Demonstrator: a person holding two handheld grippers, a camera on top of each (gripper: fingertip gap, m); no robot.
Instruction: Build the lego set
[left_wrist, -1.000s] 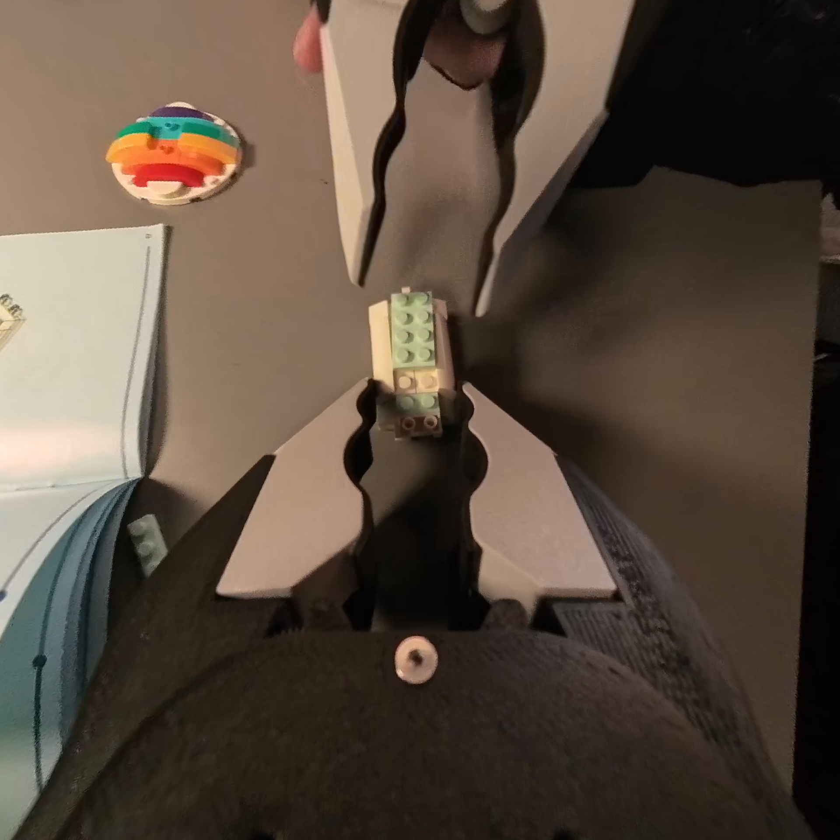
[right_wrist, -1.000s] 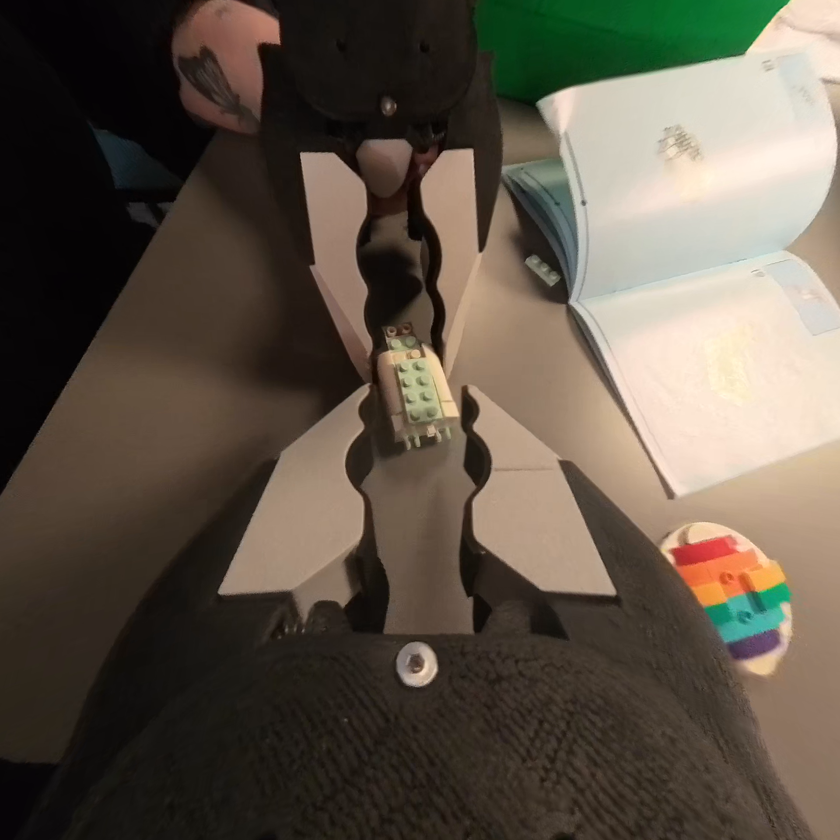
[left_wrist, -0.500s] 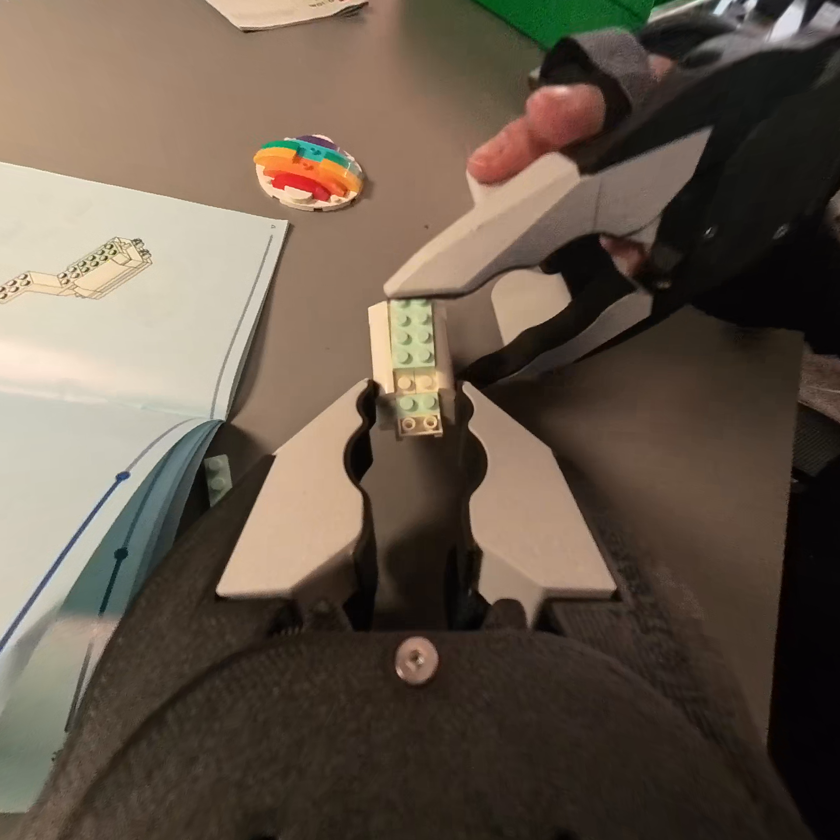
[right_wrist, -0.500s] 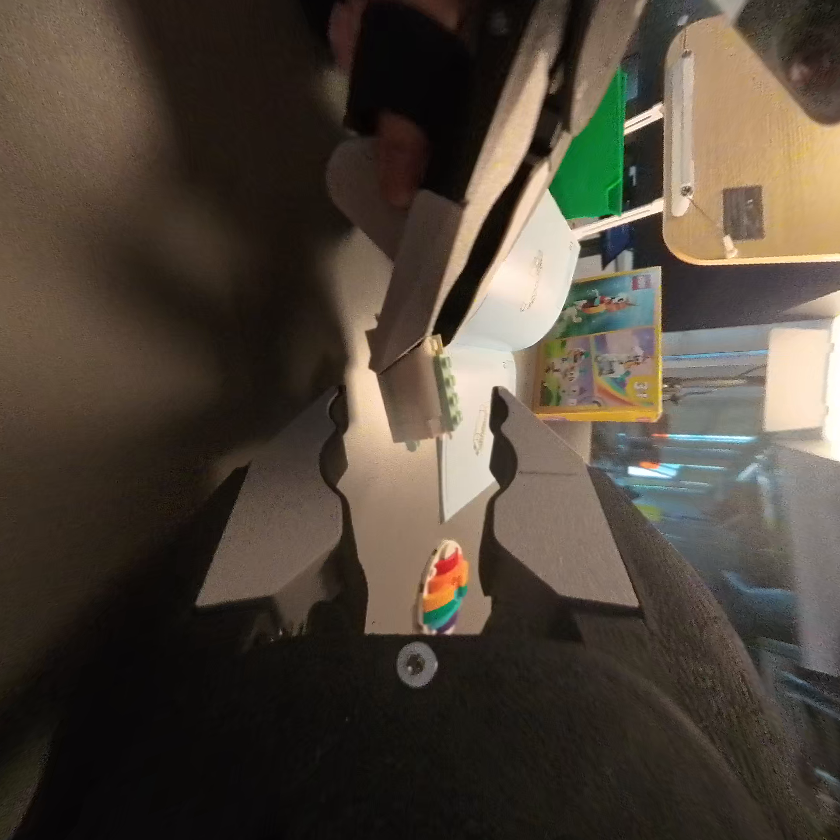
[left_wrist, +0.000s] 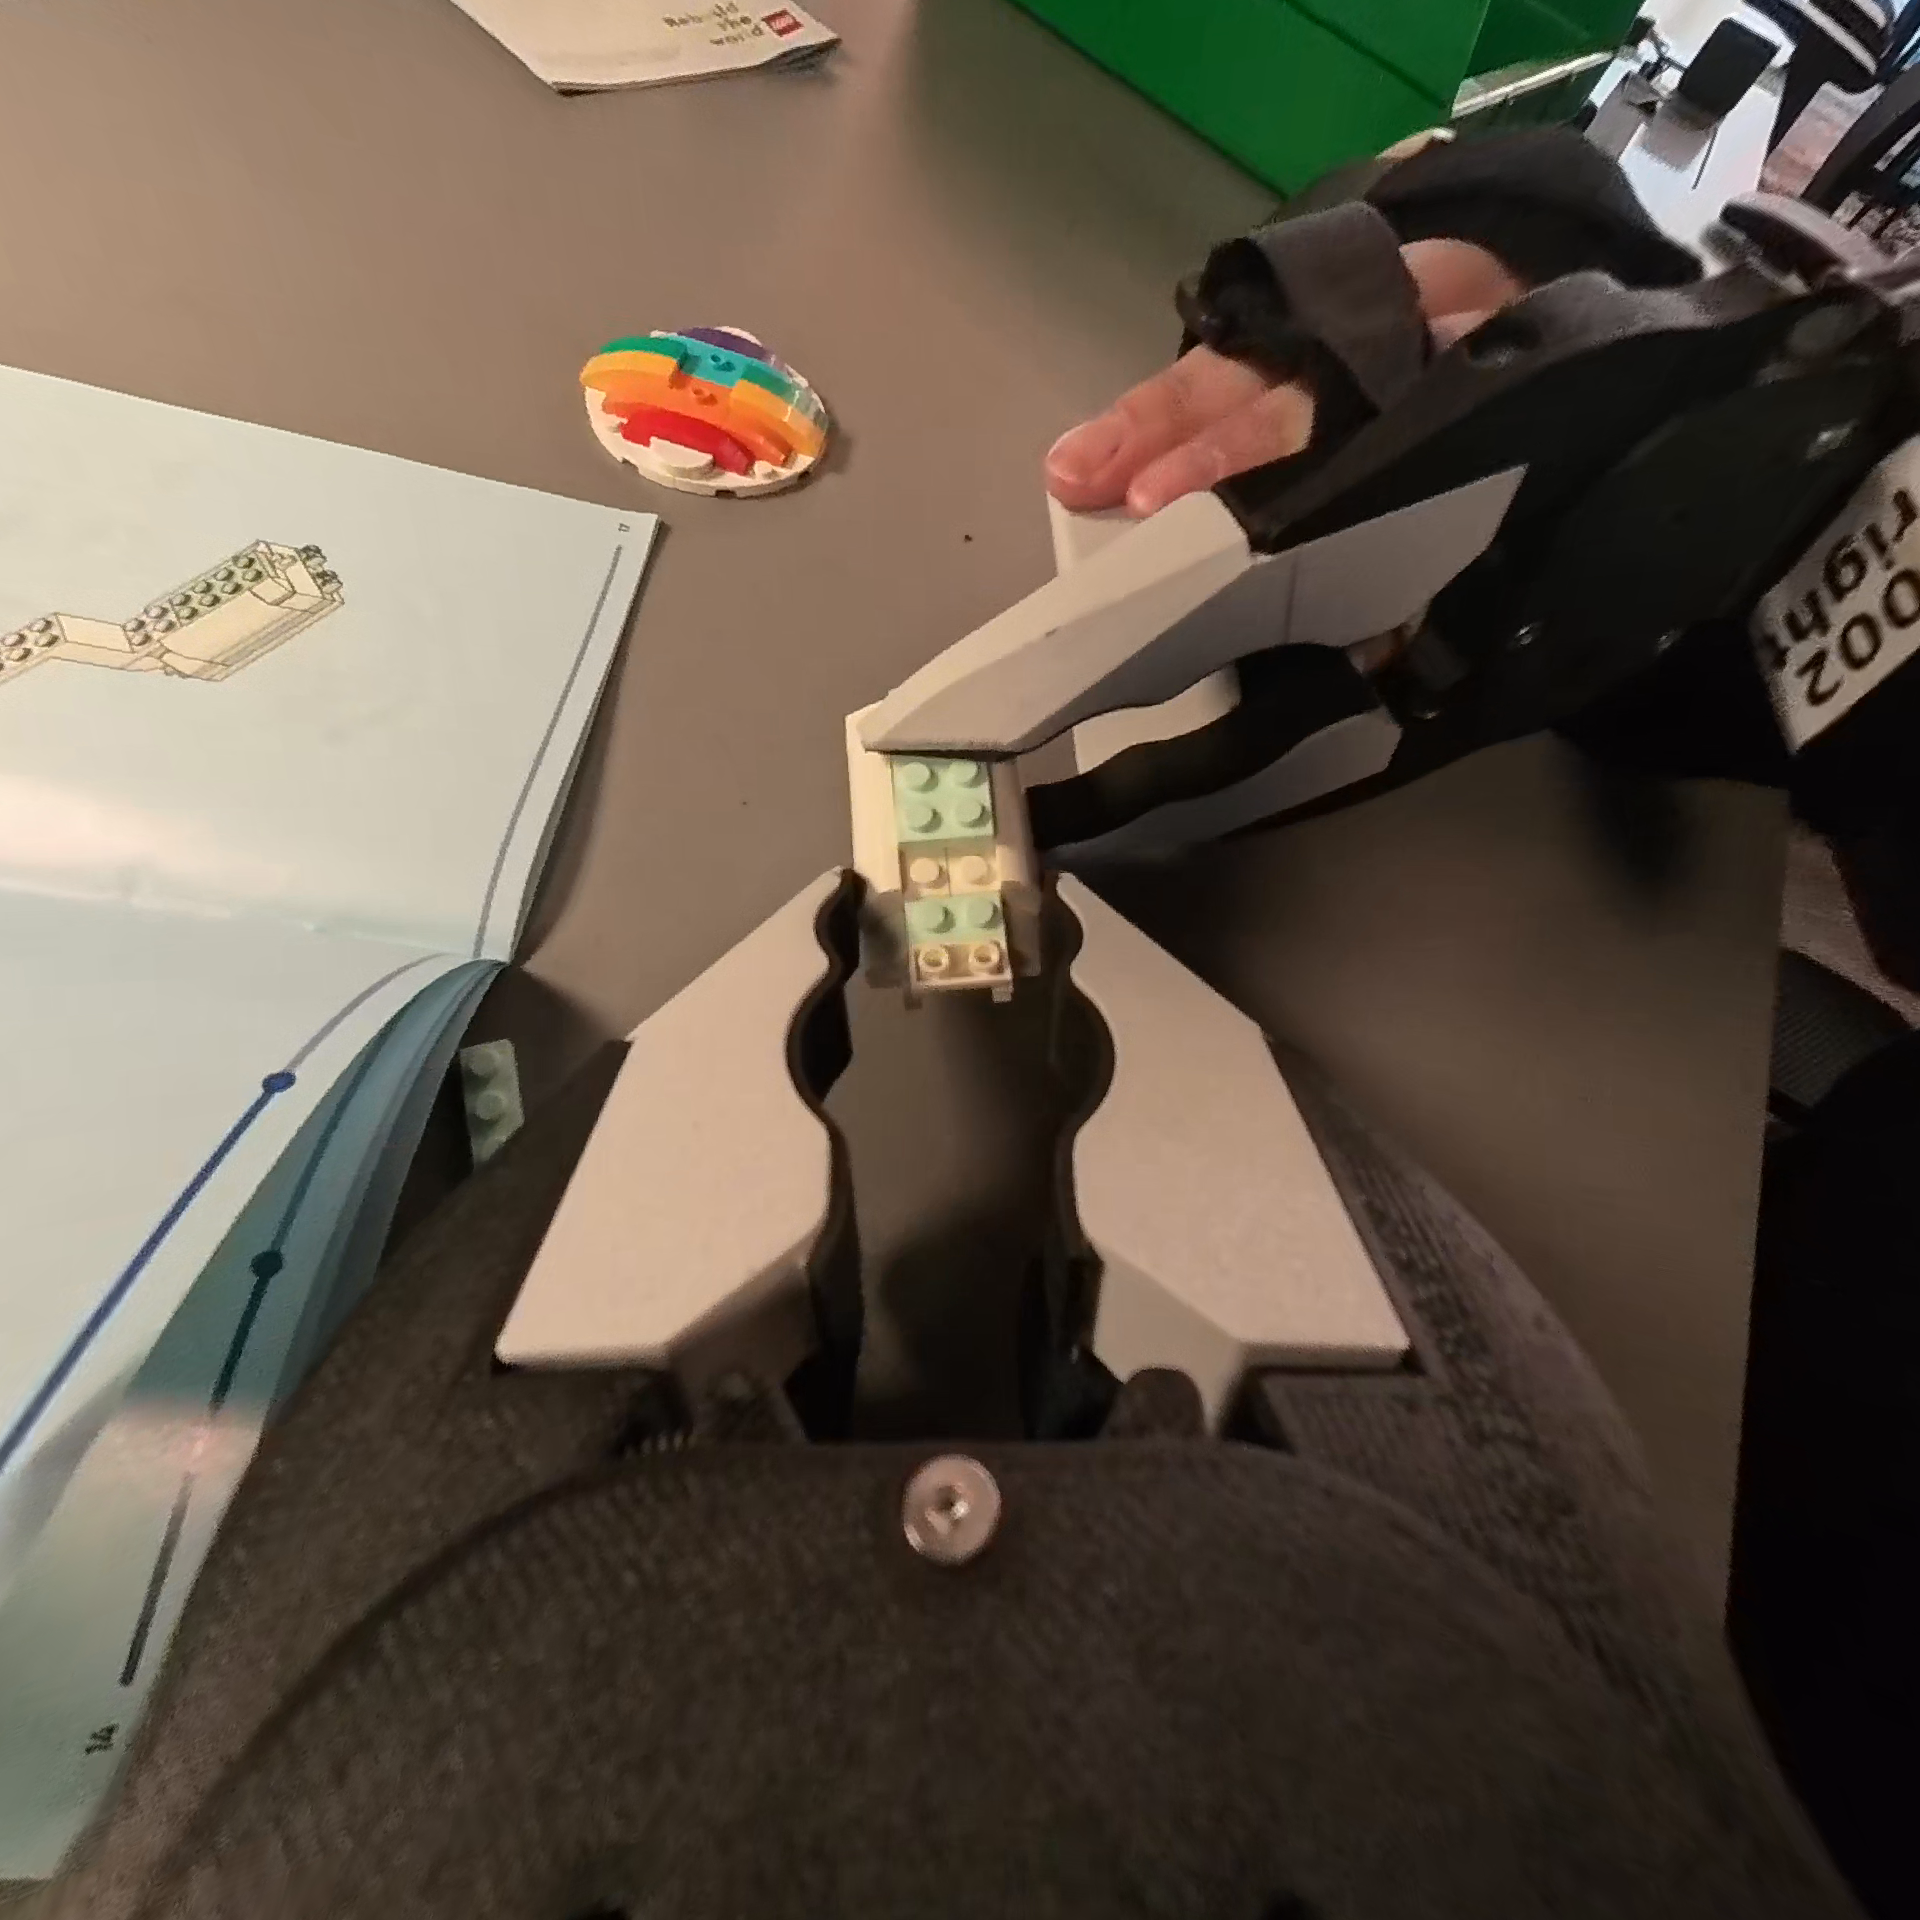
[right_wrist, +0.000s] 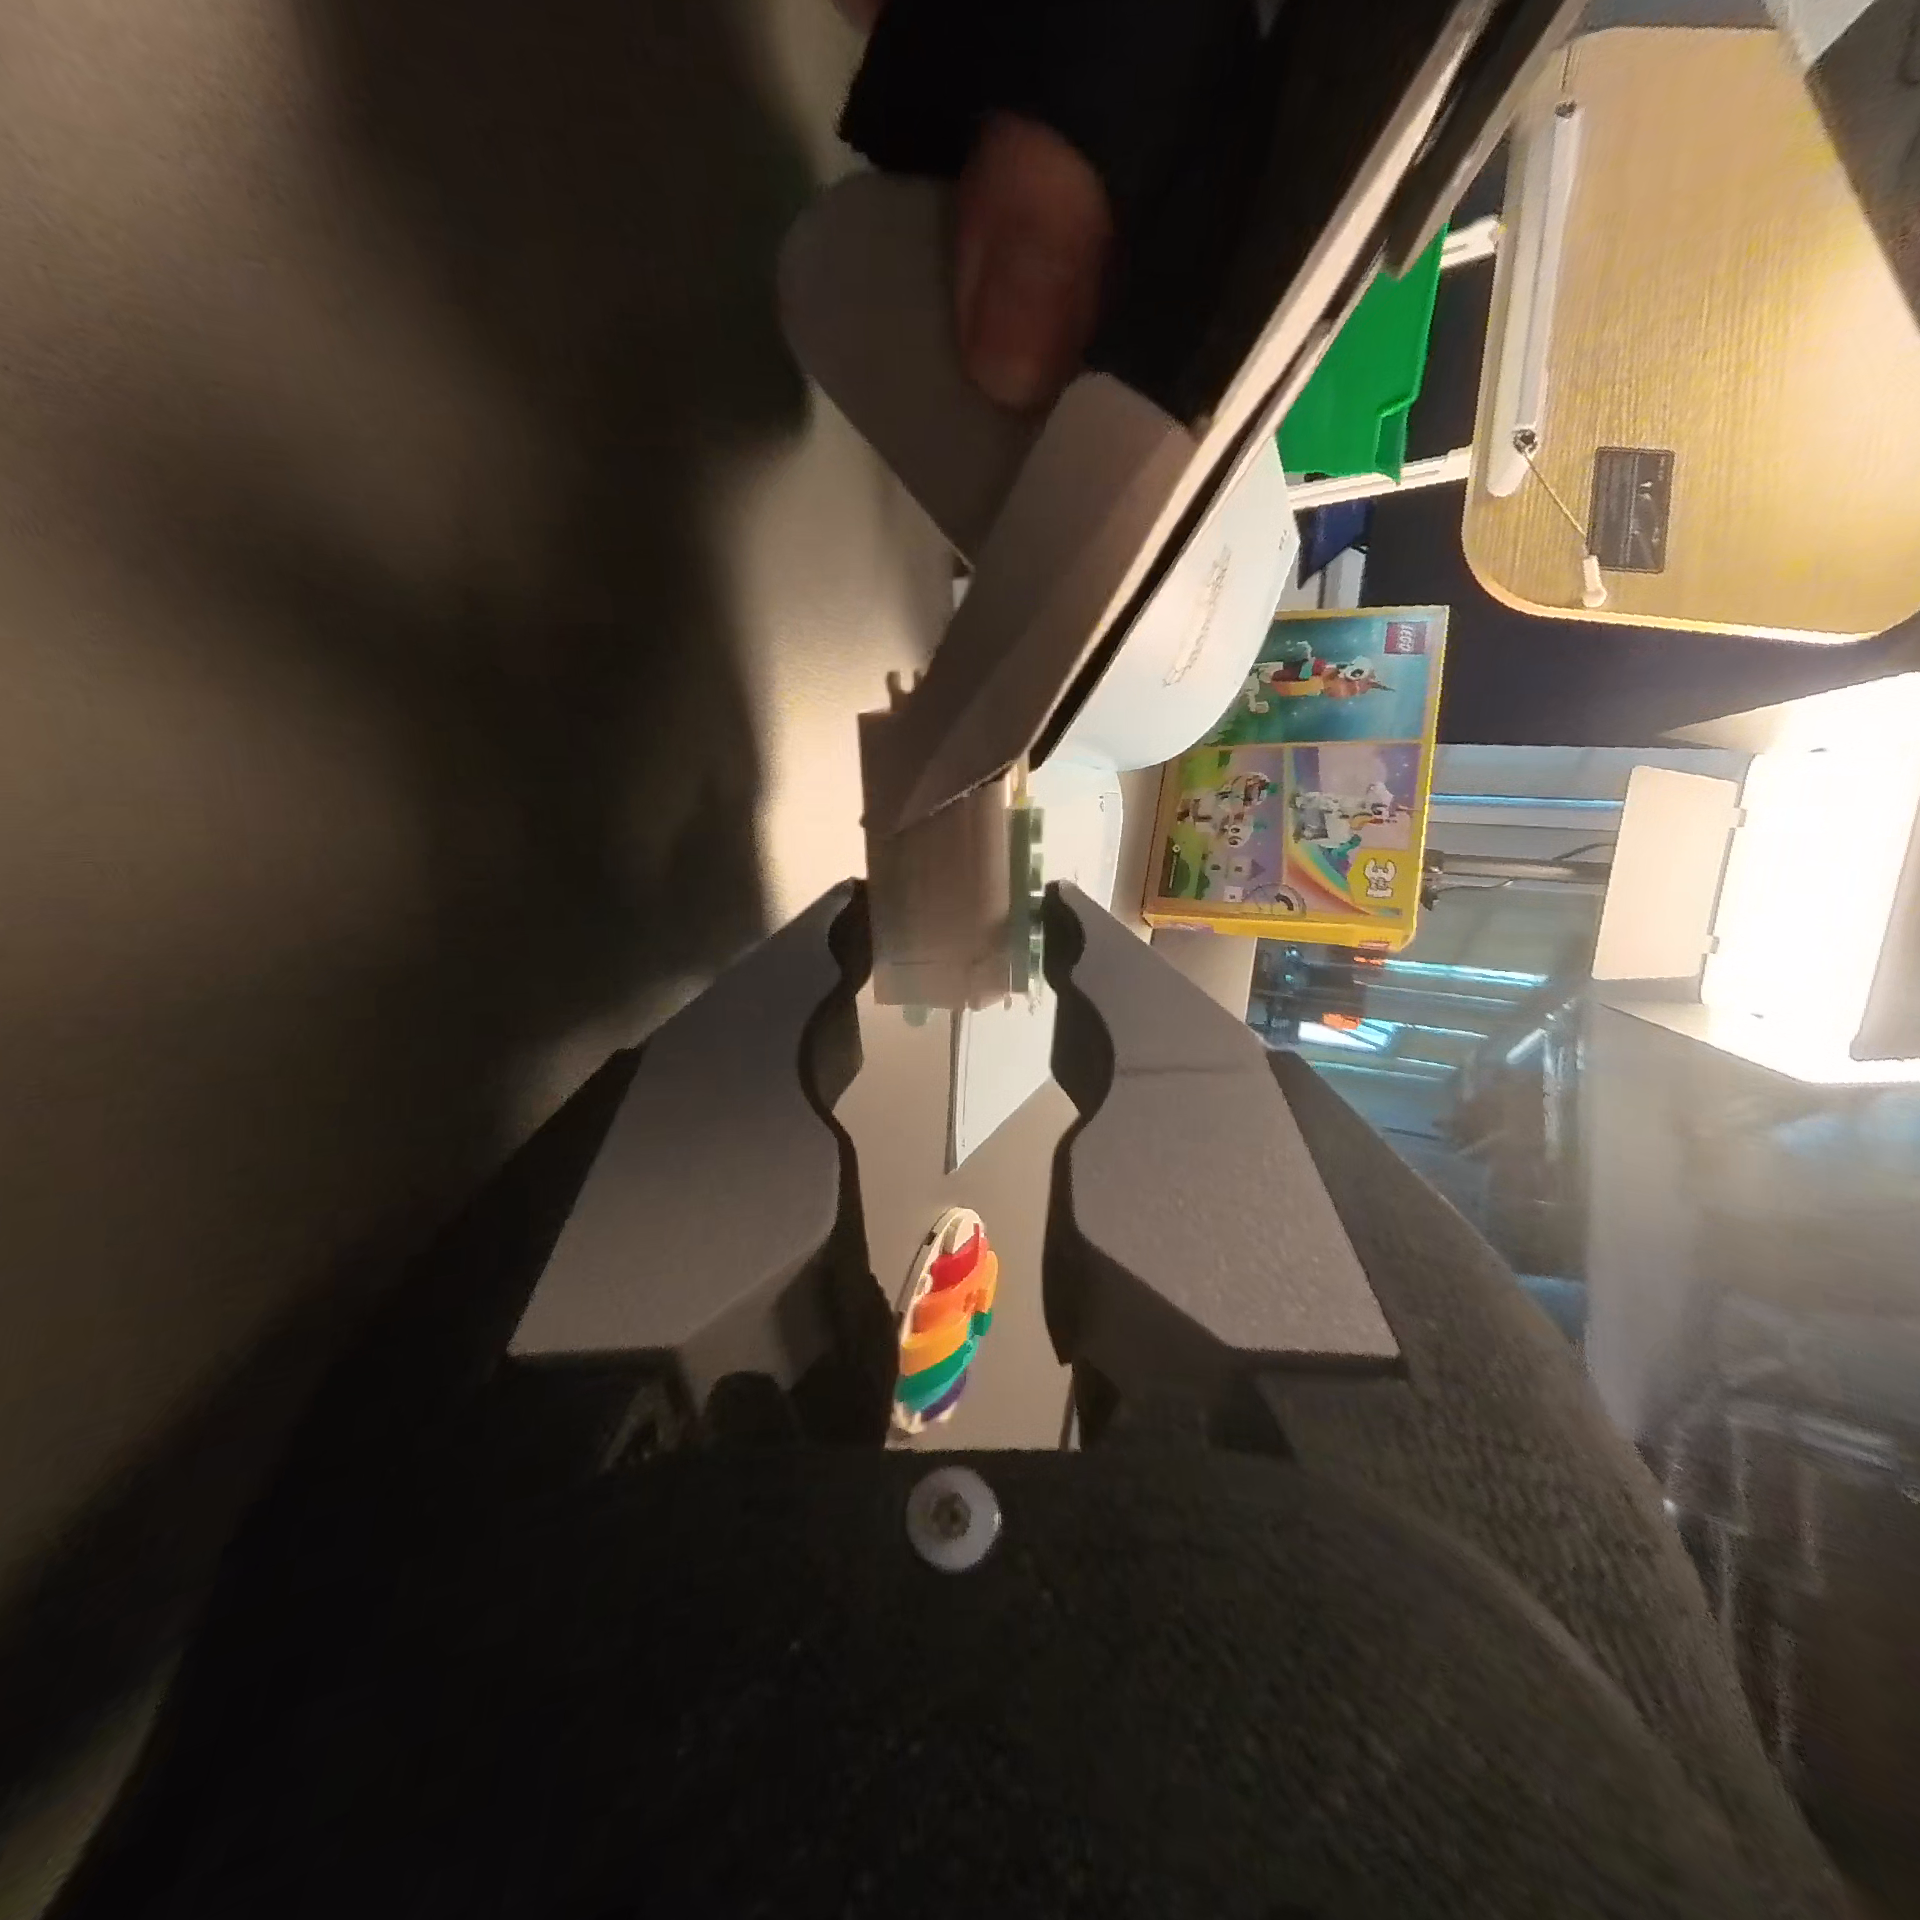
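A small white and mint-green lego assembly (left_wrist: 951, 862) is held above the grey table (left_wrist: 312, 260). My left gripper (left_wrist: 951, 888) is shut on its near end, one finger on each side. My right gripper (left_wrist: 987, 774) comes in from the right, turned on its side, and clamps the far end from top and bottom. In the right wrist view the assembly (right_wrist: 935, 914) sits between the right gripper's (right_wrist: 954, 896) fingertips, both touching it. The left gripper (right_wrist: 966, 769) shows side-on above it.
A rainbow lego piece on a round white plate (left_wrist: 707, 416) lies on the table, also in the right wrist view (right_wrist: 940, 1320). An open instruction booklet (left_wrist: 260, 727) lies at left, with a loose mint brick (left_wrist: 488, 1101) beside it. A green bin (left_wrist: 1299, 73) and a leaflet (left_wrist: 675, 31) are behind. A lego box (right_wrist: 1299, 779) stands farther off. Left and right tips are no more than a few centimetres apart.
My right gripper has rolled onto its side and closed on the far end of the assembly. My left gripper keeps its hold and has tilted up.
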